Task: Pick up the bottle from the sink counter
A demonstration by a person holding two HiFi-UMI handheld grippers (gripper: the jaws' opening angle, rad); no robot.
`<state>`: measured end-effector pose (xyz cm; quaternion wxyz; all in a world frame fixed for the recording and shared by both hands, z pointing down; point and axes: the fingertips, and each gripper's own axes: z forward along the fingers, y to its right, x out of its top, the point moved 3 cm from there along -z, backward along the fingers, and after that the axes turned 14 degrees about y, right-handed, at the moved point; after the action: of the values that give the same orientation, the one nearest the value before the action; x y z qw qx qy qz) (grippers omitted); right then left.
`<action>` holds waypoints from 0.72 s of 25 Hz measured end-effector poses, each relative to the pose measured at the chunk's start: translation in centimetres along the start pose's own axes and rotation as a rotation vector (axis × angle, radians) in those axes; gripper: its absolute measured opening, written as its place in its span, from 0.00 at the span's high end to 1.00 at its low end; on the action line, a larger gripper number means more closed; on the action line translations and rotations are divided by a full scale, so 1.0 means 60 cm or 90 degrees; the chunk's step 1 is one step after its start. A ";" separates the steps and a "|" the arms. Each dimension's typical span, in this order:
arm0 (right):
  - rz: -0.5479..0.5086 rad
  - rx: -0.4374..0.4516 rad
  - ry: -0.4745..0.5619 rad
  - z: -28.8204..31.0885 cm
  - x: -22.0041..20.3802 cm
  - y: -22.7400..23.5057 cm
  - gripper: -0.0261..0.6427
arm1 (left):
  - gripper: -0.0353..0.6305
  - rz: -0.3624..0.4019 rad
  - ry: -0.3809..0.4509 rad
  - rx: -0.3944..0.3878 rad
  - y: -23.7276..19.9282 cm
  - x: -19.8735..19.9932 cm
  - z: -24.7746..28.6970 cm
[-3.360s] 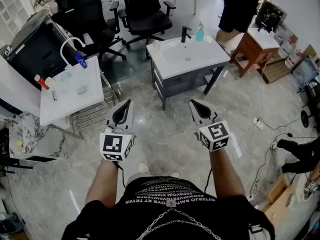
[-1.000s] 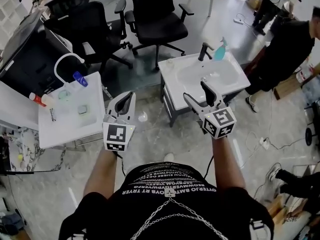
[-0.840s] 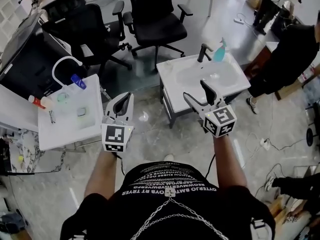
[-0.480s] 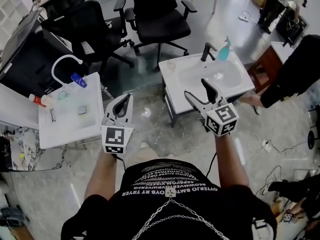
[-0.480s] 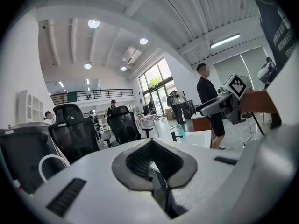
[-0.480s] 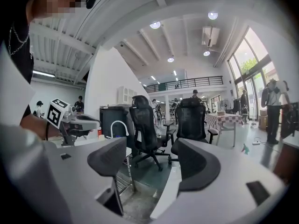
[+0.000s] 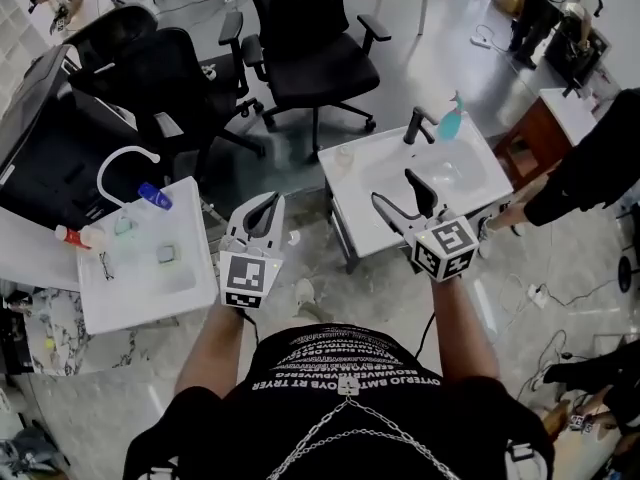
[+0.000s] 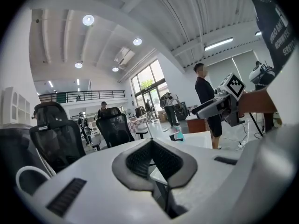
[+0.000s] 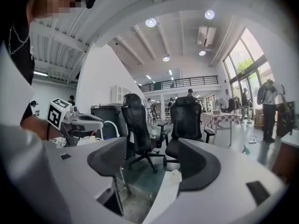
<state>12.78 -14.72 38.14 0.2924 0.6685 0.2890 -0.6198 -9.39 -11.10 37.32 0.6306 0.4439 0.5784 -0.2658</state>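
A white sink counter stands ahead with a black tap. A teal pump bottle stands beside the tap, also small in the left gripper view. A small pale bottle sits on the counter's back left corner; in the right gripper view this pale bottle shows between the jaws, far ahead. My right gripper hovers over the counter's front part, open and empty. My left gripper hangs left of the counter, its jaws shut on nothing.
Two black office chairs stand behind the sink. A second white table with a curved white tap and small bottles is at the left. A person in black stands close at the right, beside a wooden cabinet.
I have stepped closer to the sink counter. The right gripper has moved forward over its front edge and the left gripper has shifted right. The person at the right has moved.
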 end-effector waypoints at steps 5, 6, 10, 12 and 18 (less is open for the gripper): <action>0.000 -0.018 -0.005 0.074 -0.009 0.032 0.47 | 0.94 -0.009 0.007 -0.018 -0.063 -0.026 0.070; -0.001 -0.021 -0.006 0.089 -0.011 0.038 0.47 | 0.94 -0.010 0.006 -0.021 -0.076 -0.033 0.083; -0.009 -0.029 -0.013 0.151 -0.012 0.056 0.47 | 0.94 -0.015 0.009 -0.034 -0.126 -0.054 0.129; -0.014 -0.035 -0.014 0.181 -0.011 0.065 0.47 | 0.94 -0.018 0.012 -0.041 -0.149 -0.062 0.150; -0.020 -0.066 -0.017 0.247 -0.019 0.085 0.47 | 0.94 -0.019 0.025 -0.069 -0.207 -0.080 0.200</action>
<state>6.74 -29.24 38.51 0.3204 0.6395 0.3274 -0.6175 -14.92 -28.13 38.06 0.6385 0.4056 0.6106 -0.2344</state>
